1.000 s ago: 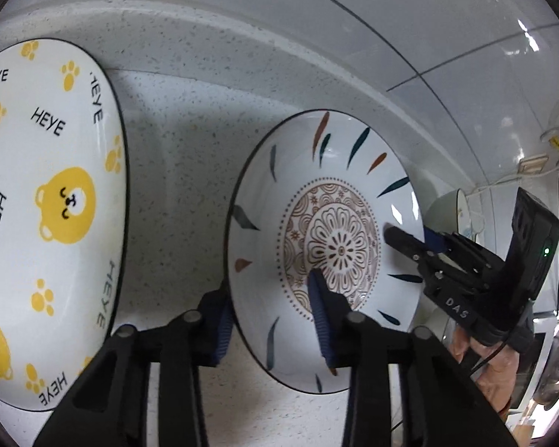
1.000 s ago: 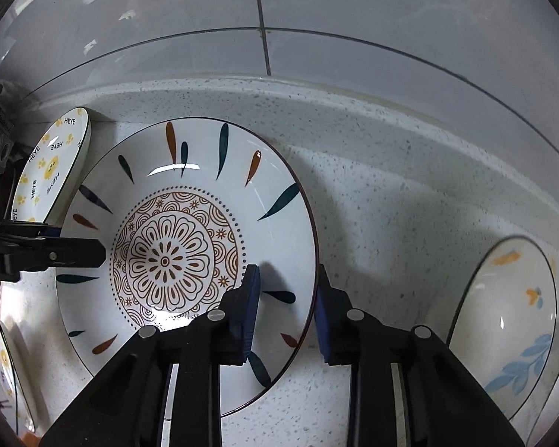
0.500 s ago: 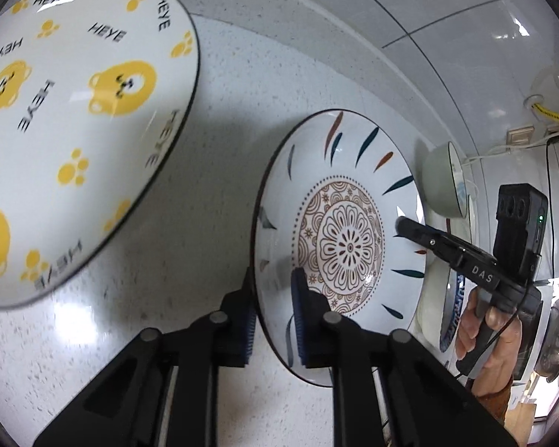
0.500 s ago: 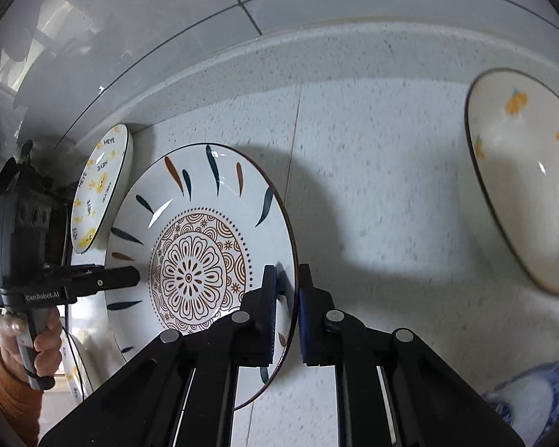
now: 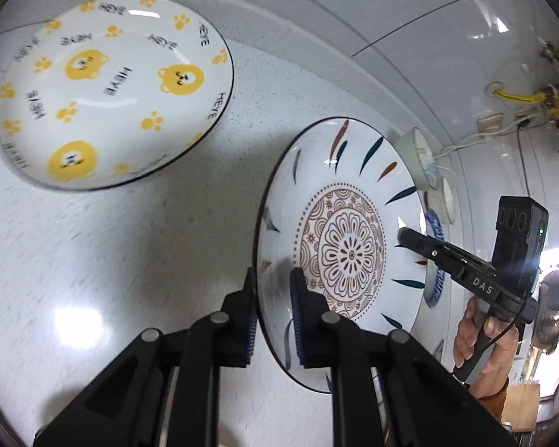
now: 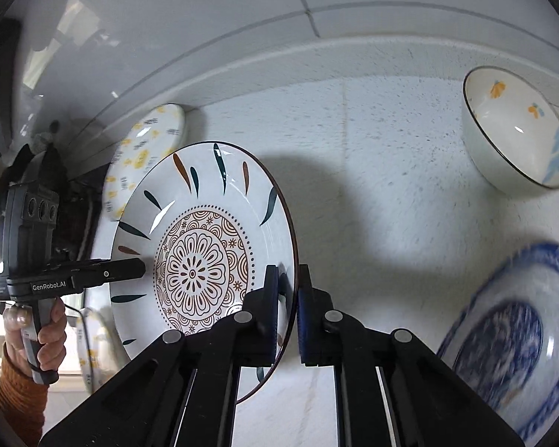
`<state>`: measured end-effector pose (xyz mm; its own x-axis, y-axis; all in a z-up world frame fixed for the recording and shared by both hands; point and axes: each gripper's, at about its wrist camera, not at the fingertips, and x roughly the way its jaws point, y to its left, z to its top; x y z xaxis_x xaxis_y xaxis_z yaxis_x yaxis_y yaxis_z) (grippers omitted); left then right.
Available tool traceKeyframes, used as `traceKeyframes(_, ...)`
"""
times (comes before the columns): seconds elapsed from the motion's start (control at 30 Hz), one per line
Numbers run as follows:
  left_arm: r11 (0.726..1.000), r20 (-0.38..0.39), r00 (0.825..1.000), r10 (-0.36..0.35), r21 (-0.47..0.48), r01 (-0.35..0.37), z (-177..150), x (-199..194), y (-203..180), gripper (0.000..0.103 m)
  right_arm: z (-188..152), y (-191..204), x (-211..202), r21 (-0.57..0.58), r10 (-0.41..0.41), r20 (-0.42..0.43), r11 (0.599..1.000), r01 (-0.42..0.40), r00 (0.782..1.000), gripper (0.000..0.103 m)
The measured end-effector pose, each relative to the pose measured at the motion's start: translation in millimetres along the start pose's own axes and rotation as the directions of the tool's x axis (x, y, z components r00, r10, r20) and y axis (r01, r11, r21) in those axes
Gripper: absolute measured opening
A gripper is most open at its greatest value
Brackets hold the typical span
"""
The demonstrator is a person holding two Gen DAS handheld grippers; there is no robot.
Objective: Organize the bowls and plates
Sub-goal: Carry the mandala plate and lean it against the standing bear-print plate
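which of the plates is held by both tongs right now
The mandala-patterned plate, gripped at opposite rims by the left tongs and right tongs. The yellow bear plate and blue-patterned plate lie untouched on the counter.

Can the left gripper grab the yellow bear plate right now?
Probably not: the left gripper is already clamped on the flower plate, shared with the right gripper. The bear plate lies uncovered nearby.

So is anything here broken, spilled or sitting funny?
Nothing broken or spilled. The only unusual thing: the patterned plate is off the counter, pinched at opposite rims by the left hand-held gripper and right hand-held gripper.
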<state>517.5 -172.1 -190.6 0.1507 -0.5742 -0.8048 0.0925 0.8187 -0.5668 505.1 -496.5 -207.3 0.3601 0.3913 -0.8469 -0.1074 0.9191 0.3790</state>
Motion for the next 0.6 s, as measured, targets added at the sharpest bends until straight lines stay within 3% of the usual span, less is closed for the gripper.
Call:
traceKeyframes(0.3, 1.0, 0.073, 0.997, -0.014, 0.011, 0.014, -88, -122, 34, 0.015, -66, 108, -37, -0.051, 0.061, 0.042, 0.997, -0.058, 0.997, 0.009)
traceKeyframes(0.47, 1.0, 0.088, 0.996, 0.009, -0.023, -0.007, -148, -179, 82, 0.015, -107, 160, -18, -0.069, 0.112, 0.022, 0.992, -0.11, 0.994, 0.009)
traceKeyframes(0.6, 0.998, 0.085, 0.996, 0.023, -0.067, -0.018, -189, -194, 122, 0.015, -135, 188, 9, -0.073, 0.137, -0.02, 0.988, -0.138, 0.99, 0.009)
